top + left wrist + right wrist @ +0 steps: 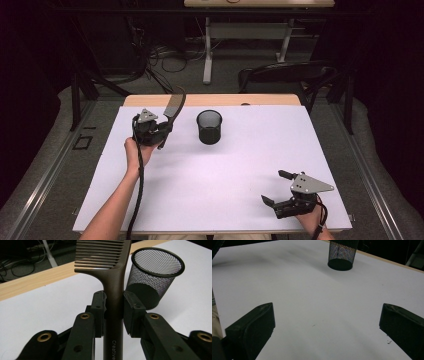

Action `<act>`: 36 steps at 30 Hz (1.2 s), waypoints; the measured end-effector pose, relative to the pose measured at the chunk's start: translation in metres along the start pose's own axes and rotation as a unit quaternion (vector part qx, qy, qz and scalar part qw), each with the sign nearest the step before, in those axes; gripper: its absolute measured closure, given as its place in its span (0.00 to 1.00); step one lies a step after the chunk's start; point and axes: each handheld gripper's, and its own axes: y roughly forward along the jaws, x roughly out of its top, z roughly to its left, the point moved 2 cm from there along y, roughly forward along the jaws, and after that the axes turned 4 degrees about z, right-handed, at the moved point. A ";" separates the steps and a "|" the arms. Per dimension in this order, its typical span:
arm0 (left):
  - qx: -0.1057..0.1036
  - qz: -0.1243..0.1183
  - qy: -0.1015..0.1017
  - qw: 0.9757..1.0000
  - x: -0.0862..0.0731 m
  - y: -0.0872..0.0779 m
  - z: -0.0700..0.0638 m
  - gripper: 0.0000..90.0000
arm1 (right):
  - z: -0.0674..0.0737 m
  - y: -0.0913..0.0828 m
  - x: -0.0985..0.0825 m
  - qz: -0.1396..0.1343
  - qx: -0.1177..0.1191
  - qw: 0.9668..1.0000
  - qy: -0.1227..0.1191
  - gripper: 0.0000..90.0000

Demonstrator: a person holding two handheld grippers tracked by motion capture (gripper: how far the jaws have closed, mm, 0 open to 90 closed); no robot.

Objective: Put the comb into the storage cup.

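Your comb looks like smooth dark plastic with a faint sheen and pale printed lettering on the handle. The cup is black wire mesh, matt, with a solid rim. Your desk shows pale wood grain at its far edge under a matt white sheet. The fingers look matt black plastic with brass-coloured rivets.

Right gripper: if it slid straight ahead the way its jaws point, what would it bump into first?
Probably the black mesh cup. The right gripper has open jaws and bare white sheet ahead; the cup stands far off, slightly right of centre.
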 end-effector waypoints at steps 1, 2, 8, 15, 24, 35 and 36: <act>0.001 -0.002 0.000 1.000 0.001 0.000 0.000 0.81 | 0.000 0.000 0.000 0.000 0.000 1.000 0.000 0.00; 0.000 -0.002 0.000 1.000 0.003 0.000 0.000 0.81 | 0.000 0.000 0.000 0.000 0.000 1.000 0.000 0.00; 0.001 -0.012 -0.003 1.000 0.009 0.001 -0.001 0.81 | 0.000 0.000 0.000 -0.001 -0.002 1.000 0.000 0.00; -0.004 -0.020 -0.003 1.000 0.016 0.003 -0.005 0.81 | 0.000 0.000 0.000 -0.001 -0.001 1.000 -0.001 0.00; -0.003 -0.028 0.003 1.000 0.025 0.006 -0.010 0.81 | 0.000 0.000 0.000 -0.001 -0.002 1.000 -0.001 0.00; -0.004 -0.041 0.002 0.999 0.033 0.010 -0.013 0.81 | 0.000 0.000 0.000 -0.001 -0.003 1.000 0.001 0.00; -0.005 -0.041 0.002 0.999 0.034 0.010 -0.013 0.81 | 0.000 0.000 0.000 -0.001 -0.003 1.000 0.000 0.00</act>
